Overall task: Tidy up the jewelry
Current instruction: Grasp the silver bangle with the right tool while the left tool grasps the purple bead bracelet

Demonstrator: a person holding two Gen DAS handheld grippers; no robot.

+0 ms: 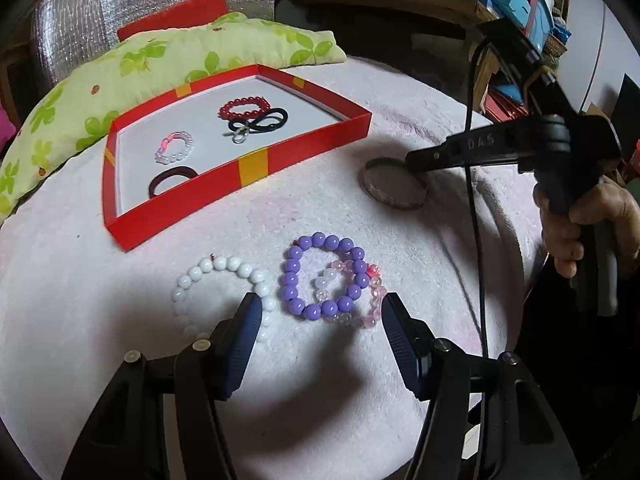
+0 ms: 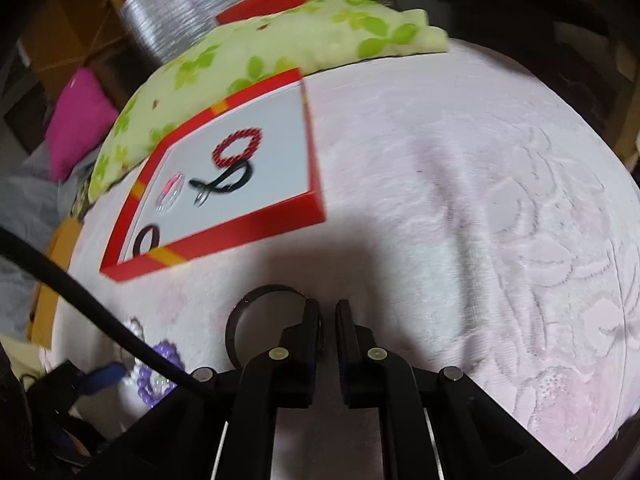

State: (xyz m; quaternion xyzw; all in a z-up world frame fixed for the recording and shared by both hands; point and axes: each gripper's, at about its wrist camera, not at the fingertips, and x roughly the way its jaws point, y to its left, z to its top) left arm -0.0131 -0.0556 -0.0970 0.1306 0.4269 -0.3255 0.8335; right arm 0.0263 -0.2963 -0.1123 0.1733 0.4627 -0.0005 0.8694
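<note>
**Right gripper pinches the bangle while the left hangs over the beads**

The right gripper [image 2: 329,322] has its fingers drawn almost together on the rim of a dark round bangle [image 2: 256,300], which lies on the pale pink blanket [image 2: 480,200] just in front of the red tray [image 1: 248,168]. The left gripper [image 1: 320,312] stands about half open, holding nothing; between its fingers lie a purple bead bracelet [image 1: 320,276] and a pink-and-clear bead bracelet [image 1: 370,300], the two overlapping. A white bead bracelet [image 1: 224,272] lies just beside them, passing behind the left finger. Inside the tray rest a red bead bracelet [image 1: 243,106], a black cord [image 1: 260,122], a small pink bead ring [image 1: 175,148] and a dark hair tie [image 1: 172,180].
</note>
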